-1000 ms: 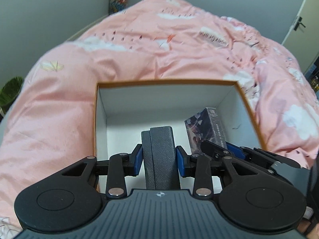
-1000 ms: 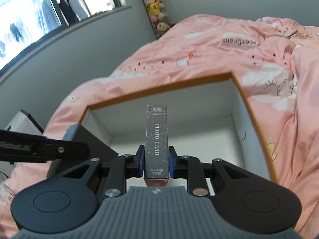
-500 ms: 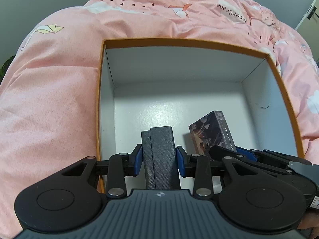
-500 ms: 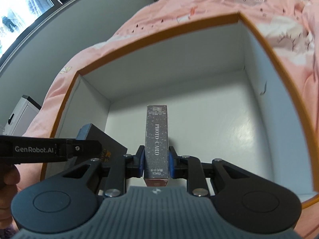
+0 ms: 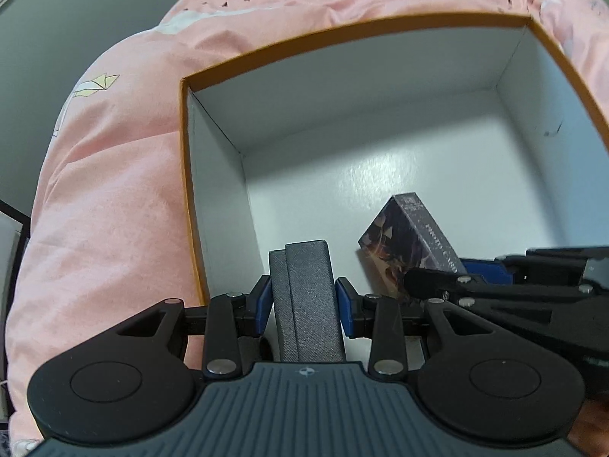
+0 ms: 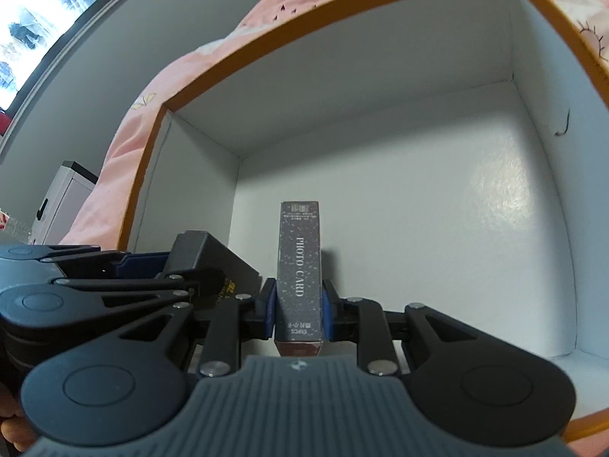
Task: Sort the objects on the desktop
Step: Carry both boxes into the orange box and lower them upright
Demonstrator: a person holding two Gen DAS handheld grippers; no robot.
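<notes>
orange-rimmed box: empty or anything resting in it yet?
Apparently empty: the orange-rimmed white cardboard box shows bare floor; the grey textured case and dark photo-card pack remain clamped in claws.

left gripper (image 5: 303, 301): fingers clamped | right gripper (image 6: 298, 312): fingers clamped, alongside

The bottom of the grey case (image 5: 307, 301) is hidden behind the left gripper (image 5: 304, 301), so you cannot see if it touches the floor of the box (image 5: 380, 114). The photo card box (image 6: 299, 266) is hidden at its lower end too, behind the right gripper (image 6: 298, 314). In the left wrist view that gripper covers one corner of it. The near wall of the box is out of sight. The words on the pink quilt (image 5: 114, 190) are cut off at the top edge.
</notes>
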